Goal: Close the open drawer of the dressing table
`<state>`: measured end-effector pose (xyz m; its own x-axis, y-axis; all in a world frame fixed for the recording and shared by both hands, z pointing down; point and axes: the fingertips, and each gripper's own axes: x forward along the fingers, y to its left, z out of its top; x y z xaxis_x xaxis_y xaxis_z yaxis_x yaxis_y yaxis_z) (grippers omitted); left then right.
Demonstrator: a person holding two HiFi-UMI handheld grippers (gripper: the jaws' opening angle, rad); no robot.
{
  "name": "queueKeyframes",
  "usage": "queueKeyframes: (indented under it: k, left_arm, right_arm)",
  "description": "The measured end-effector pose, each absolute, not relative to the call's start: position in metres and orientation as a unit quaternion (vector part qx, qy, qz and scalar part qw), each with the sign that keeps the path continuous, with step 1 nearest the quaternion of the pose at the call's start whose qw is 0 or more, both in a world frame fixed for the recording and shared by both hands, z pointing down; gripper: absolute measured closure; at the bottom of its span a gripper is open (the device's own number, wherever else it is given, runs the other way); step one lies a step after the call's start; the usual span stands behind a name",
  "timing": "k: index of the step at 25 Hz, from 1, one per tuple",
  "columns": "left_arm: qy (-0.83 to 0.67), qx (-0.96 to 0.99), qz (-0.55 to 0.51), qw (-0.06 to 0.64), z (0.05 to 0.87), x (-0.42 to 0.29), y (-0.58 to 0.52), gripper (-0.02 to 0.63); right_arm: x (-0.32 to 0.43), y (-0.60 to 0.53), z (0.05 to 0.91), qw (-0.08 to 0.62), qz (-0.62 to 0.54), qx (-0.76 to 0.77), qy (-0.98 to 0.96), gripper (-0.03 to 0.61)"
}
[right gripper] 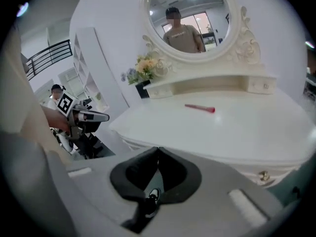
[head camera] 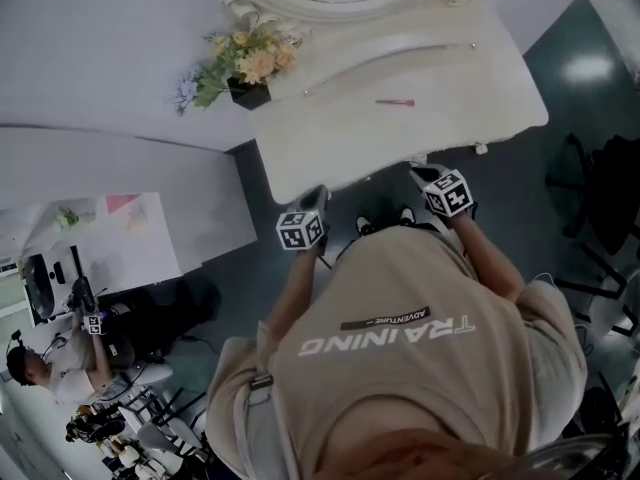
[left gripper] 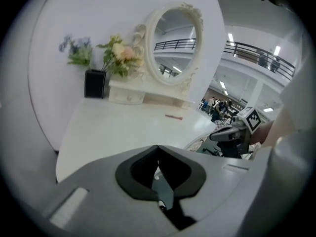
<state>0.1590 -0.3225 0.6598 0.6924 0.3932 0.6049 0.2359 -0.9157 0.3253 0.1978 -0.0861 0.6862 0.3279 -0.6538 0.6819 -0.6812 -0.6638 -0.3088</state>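
So the white dressing table (head camera: 400, 138) is seen from above, set against the wall, with the oval mirror (right gripper: 190, 14) stood at its back. A bunch of flowers (head camera: 245, 58) in a black vase (head camera: 250, 94) is parked at the table's back left corner. Both tools are held just off the front edge, well apart from each other. The left gripper (left gripper: 158, 148) is clenched with nothing caught in it, and same deal for the right gripper (right gripper: 158, 149), jaws pressed together and empty. The drawer front (right gripper: 249, 169) is tucked right under the tabletop's lip, its little gold knob (right gripper: 264, 176) showing; whether it's pushed fully home can't be told. A thin red stick (head camera: 395, 101) is left lying mid-tabletop.
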Motion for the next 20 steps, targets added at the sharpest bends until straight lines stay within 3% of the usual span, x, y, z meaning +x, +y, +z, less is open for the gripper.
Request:
queueKeyframes:
  k: [11, 20]
  left_arm:
    - [0.274, 0.949, 0.15, -0.047, 0.452, 0.246, -0.289, 0.606]
    - [0.267, 0.959, -0.028, -0.089, 0.298, 0.259, -0.285, 0.607]
  right_arm:
    - [0.254, -0.142, 0.49, 0.093, 0.193, 0.852, -0.478, 0.574]
    - [0.283, -0.151, 0.332, 0.104, 0.007, 0.89, -0.444, 0.574]
